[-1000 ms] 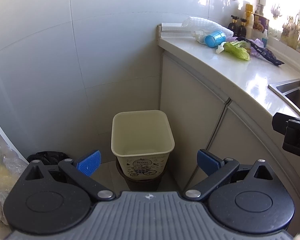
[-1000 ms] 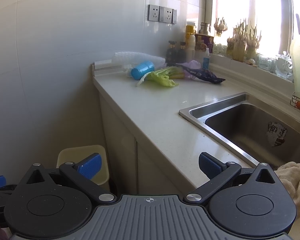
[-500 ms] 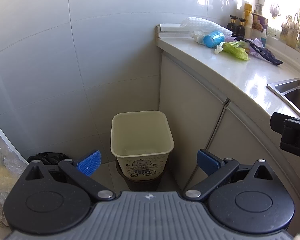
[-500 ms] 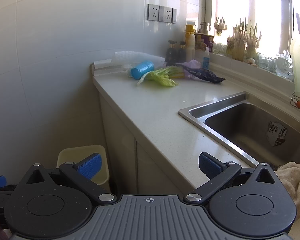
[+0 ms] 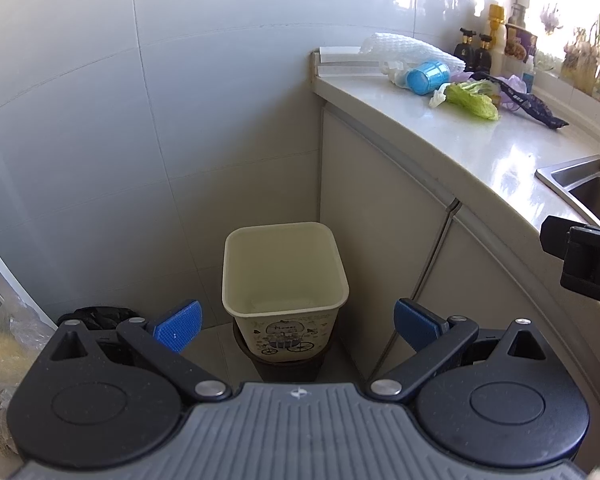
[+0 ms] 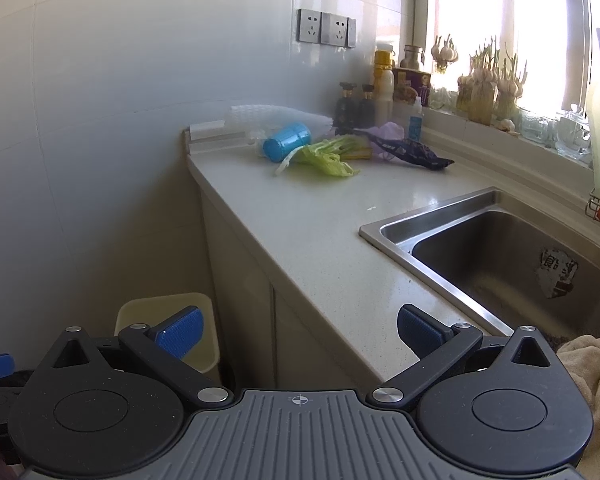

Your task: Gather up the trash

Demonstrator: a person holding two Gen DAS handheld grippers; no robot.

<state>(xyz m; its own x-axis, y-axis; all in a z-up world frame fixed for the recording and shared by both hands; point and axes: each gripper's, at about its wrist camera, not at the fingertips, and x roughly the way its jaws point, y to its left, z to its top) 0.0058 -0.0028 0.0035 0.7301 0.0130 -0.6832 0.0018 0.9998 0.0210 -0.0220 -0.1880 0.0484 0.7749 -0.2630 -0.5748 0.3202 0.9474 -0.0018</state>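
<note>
Counter [image 6: 300, 216]: pale stone top running along the tiled wall, with cabinet doors beneath; the trash sits at its far end by the wall.
Sink [image 6: 396, 224]: steel basin set into the counter, near the right tool, well apart from the trash.
Bin [image 5: 236, 280]: cream, square, open-topped, standing on the floor in the corner where the cabinet meets the wall; nothing shows inside it; it sits on a dark base.
Left tool [image 5: 296, 322]: 2 blue pads spread wide, holding nothing, aimed down at the bin.
Right tool [image 6: 298, 330]: 2 blue pads spread wide, holding nothing, hovering at the near counter edge.
White mesh wrap [image 5: 404, 48]: against the wall, behind the cup.
Dark wrapper [image 6: 414, 152]: lying flat, right of the leaf.
Lettuce leaf [image 6: 324, 156]: green, limp, just in front of the cup.
Blue cup [image 6: 286, 142]: on its side, beside the leaf.
</note>
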